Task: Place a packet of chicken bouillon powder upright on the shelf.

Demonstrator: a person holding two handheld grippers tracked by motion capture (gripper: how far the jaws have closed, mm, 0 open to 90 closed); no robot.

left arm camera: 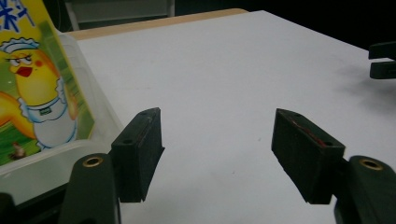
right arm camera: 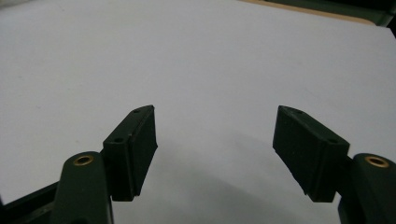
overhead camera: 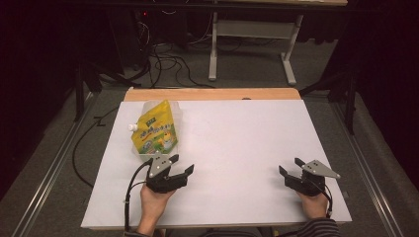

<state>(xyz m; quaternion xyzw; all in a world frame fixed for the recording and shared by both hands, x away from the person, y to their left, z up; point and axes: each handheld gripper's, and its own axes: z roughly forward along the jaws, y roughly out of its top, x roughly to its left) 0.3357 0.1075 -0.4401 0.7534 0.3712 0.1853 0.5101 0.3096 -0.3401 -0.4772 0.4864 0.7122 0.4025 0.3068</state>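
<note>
Yellow spouted refill pouch lies in a clear plastic tray at the far left of the white table, white cap pointing left; pouch rests tilted against the tray wall, probably so its face is easy to reach

Left gripper sits just beside the tray's near corner, jaws apart, nothing between them, not touching pouch or tray; looks staged for a reach at the pouch. Right gripper is well apart at the near right of the table, jaws apart too, empty, likely parked out of the way

High view gives the whole layout: tray, both hands, bare table between them. Left gripper view adds what that misses: the pouch's cartoon chick print up close, the translucent tray rim just left of the left jaw, and the other gripper's jaw tips at the right edge. Right gripper view confirms bare table ahead of its jaws
</note>
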